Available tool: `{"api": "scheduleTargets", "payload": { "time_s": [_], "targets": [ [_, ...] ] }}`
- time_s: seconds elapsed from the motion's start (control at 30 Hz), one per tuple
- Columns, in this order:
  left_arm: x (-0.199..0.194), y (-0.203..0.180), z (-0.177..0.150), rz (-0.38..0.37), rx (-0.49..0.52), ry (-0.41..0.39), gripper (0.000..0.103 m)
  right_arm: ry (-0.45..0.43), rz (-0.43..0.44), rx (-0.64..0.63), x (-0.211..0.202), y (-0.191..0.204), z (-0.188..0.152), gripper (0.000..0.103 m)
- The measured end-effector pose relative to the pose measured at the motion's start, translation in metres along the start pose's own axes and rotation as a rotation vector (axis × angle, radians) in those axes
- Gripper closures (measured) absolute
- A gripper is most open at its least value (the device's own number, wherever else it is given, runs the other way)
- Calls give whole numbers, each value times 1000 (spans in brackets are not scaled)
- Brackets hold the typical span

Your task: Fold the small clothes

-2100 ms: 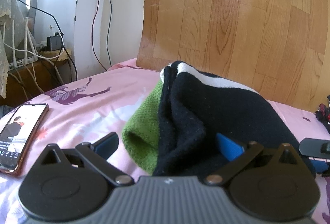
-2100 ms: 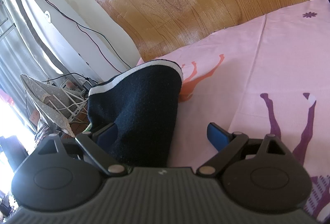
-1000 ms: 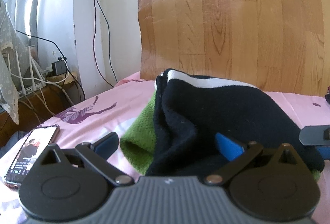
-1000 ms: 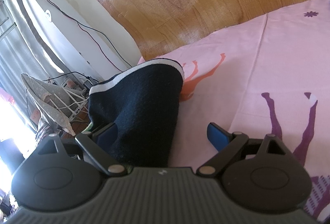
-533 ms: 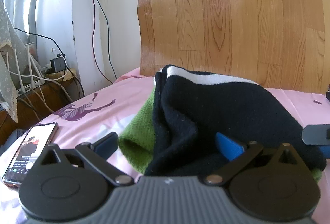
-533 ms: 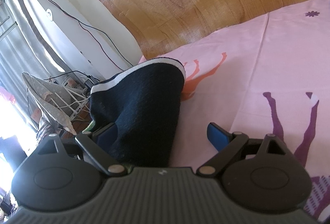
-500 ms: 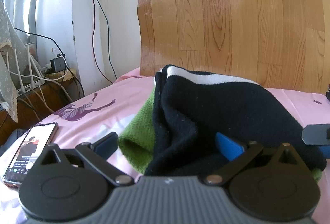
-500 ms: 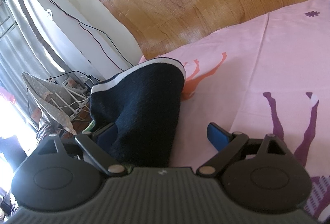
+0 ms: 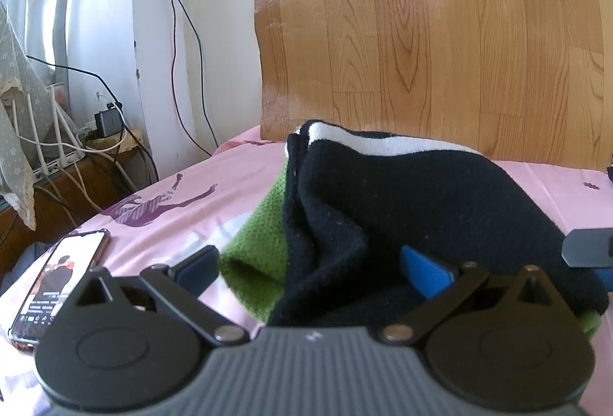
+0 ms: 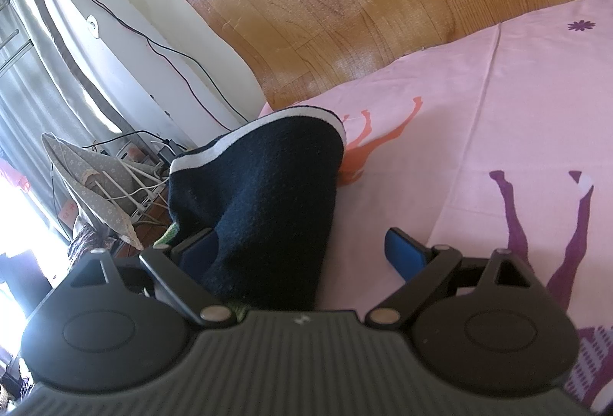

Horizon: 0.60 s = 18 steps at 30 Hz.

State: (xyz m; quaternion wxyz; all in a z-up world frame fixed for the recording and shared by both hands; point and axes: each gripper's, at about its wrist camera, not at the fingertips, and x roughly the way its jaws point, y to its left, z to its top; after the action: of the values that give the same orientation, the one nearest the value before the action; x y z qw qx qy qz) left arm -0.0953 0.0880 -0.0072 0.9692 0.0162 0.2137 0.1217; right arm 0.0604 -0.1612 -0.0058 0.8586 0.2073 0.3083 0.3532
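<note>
A black knit garment point(image 9: 402, 194) with a white stripe lies bunched over a green knit piece point(image 9: 260, 247) on the pink printed bedsheet point(image 9: 184, 220). My left gripper point(image 9: 312, 268) is open and low at the pile's near edge, with the cloth between its blue pads. My right gripper point(image 10: 302, 251) is also open; the black garment point(image 10: 260, 194) fills the left half of its gap and touches the left pad. A sliver of green point(image 10: 168, 234) shows under the black cloth. The right gripper's finger point(image 9: 586, 251) appears at the right edge of the left wrist view.
A phone point(image 9: 57, 282) with a lit screen lies on the sheet to the left. A wood-patterned board point(image 9: 421, 33) stands behind the bed. Cables and a router point(image 9: 57, 148) crowd the left wall. Bare pink sheet point(image 10: 517, 109) stretches to the right.
The left wrist view has levelled and drawn slightly back from the pile, so more of the wall shows. The right gripper has hardly moved. Both stay open.
</note>
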Motion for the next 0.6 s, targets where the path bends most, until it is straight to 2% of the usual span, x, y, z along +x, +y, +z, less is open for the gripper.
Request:
{"api": "scheduleTargets", "payload": {
  "time_s": [0.33, 0.5, 0.6],
  "targets": [
    [-6, 2, -2, 5, -19, -29, 0, -1, -1, 0, 0, 0, 0, 8],
    [-17, 2, -3, 18, -20, -92, 0, -1, -1, 0, 0, 1, 0, 8],
    [-14, 2, -2, 18, -17, -74, 0, -1, -1, 1, 0, 1, 0, 8]
  ]
}}
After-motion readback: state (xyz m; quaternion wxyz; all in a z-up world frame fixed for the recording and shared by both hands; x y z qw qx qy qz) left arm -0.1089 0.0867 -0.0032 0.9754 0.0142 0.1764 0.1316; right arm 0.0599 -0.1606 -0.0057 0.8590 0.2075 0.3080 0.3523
